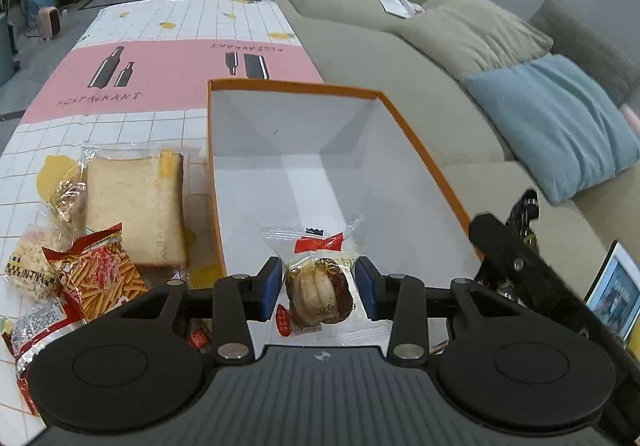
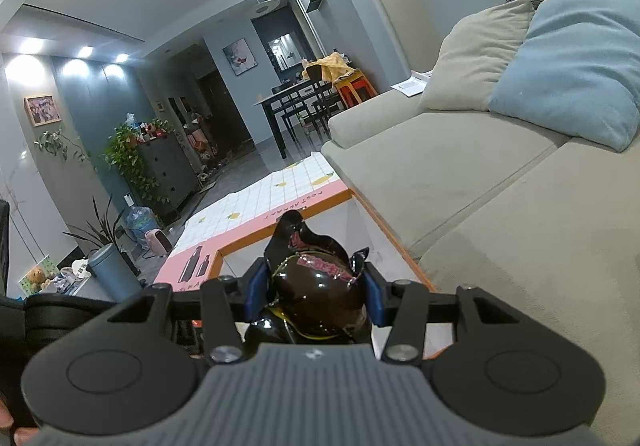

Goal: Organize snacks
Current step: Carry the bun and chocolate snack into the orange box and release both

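- Left gripper (image 1: 320, 288) clamps our wrapped pastry (image 1: 320, 286) over the box (image 1: 416, 150)'s near end; slick wrapper may slip, landing on the counter (image 1: 120, 126).
- Right gripper (image 2: 314, 292) pinches the dark snack pack (image 2: 316, 290) nr the box rim; both could collide w/ each other.

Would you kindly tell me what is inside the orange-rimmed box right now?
The orange-rimmed box shows only bare white floor and walls. Its nearest stretch is hidden behind the left gripper and the wrapped pastry it holds, so I cannot tell what lies there.

Box (image 1: 420, 150): orange rim, white inside. Tablecloth (image 1: 160, 66): white grid, yellow lemons, pink band with black bottles. Cushion (image 1: 560, 126): blue. Held wrappers: one clear (image 1: 320, 278), one glossy black (image 2: 316, 286).
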`<move>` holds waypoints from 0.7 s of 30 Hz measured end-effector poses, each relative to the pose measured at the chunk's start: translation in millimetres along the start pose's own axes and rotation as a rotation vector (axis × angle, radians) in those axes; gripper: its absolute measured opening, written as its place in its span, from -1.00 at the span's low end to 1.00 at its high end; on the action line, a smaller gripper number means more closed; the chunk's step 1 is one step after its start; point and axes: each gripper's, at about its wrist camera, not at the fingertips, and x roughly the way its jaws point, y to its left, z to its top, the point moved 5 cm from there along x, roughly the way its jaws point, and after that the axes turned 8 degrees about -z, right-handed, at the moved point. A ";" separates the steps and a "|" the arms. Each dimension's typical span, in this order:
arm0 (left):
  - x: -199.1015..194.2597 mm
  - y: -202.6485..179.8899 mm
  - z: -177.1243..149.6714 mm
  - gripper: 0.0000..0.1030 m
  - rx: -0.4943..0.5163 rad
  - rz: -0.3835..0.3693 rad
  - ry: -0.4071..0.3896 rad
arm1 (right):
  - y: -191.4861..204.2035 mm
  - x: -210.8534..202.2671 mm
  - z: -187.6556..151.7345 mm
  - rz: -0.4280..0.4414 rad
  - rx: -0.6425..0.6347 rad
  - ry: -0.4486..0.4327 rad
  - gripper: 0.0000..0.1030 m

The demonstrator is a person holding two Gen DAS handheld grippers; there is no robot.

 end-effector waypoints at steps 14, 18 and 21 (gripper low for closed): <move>-42.1 -12.8 4.3 0.61 0.163 0.069 -0.104 | -3.4 17.3 1.2 0.022 0.044 0.002 -0.06; -53.6 -1.5 11.0 0.61 0.144 0.080 -0.126 | 4.8 24.8 -3.2 0.018 0.014 0.034 -0.06; -57.0 8.1 12.8 0.61 0.126 0.098 -0.132 | 11.4 36.4 -10.8 0.021 -0.025 0.094 -0.05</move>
